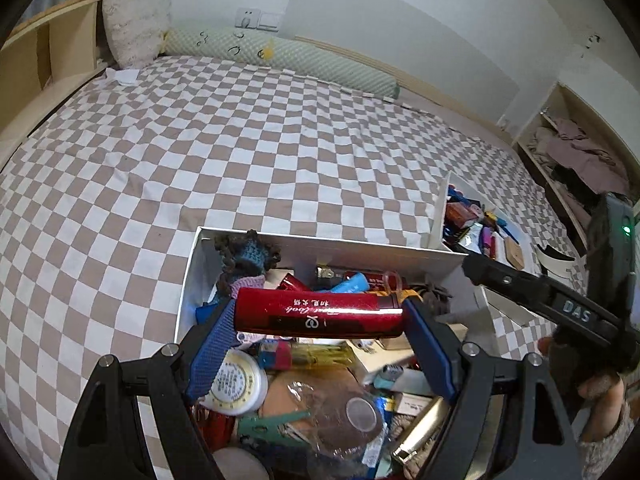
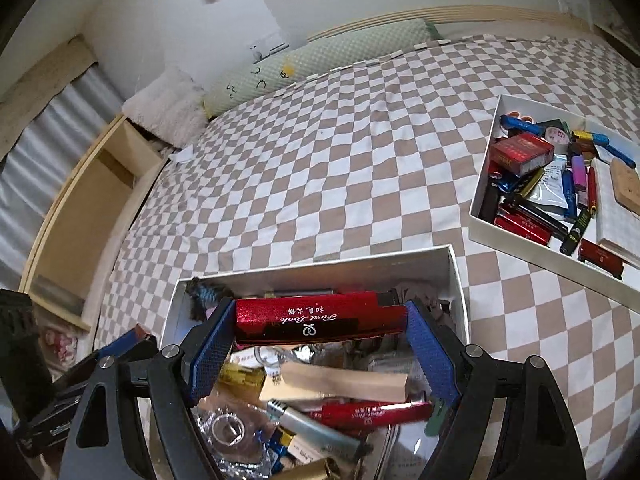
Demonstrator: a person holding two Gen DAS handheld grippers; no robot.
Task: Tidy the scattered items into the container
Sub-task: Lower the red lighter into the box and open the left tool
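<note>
My left gripper [image 1: 318, 320] was clamped on a glossy red case [image 1: 318, 316], lying crosswise, one end against each blue pad. My right gripper [image 2: 320, 322] was clamped the same way on a second, glittery red case [image 2: 318, 320], also crosswise, white script on its face upside down to me.

Both cases hung above the near white box [image 1: 344, 246], the container under my jaws. It sat on the checked bedsheet [image 1: 200, 152] and was packed full: a blue crocheted piece [image 1: 250, 256] at its far left corner, a round white tin [image 1: 236, 380] near my left pad, a green clip [image 1: 272, 426], a clear plastic packet [image 1: 344, 412], a metal lighter [image 2: 312, 426], a tan wooden block [image 2: 332, 384], another red case [image 2: 372, 410] lying in the pile.

A second white box [image 2: 486, 184] sat well apart to the right on the sheet, also full of mixed stuff: a red carton [image 2: 522, 154], blue and red tubes, a cork-coloured slab [image 2: 628, 186].

In the left wrist view my right gripper's black body [image 1: 540, 292] came in from the right, a hand [image 1: 600, 384] behind it. In the right wrist view the left one [image 2: 120, 344] showed at lower left.

Farther out: long green bolster [image 1: 280, 54] along the wall, fluffy white cushion [image 1: 134, 22], wooden bed frame [image 1: 48, 48], open shelf with clothes [image 1: 576, 152] at right.
</note>
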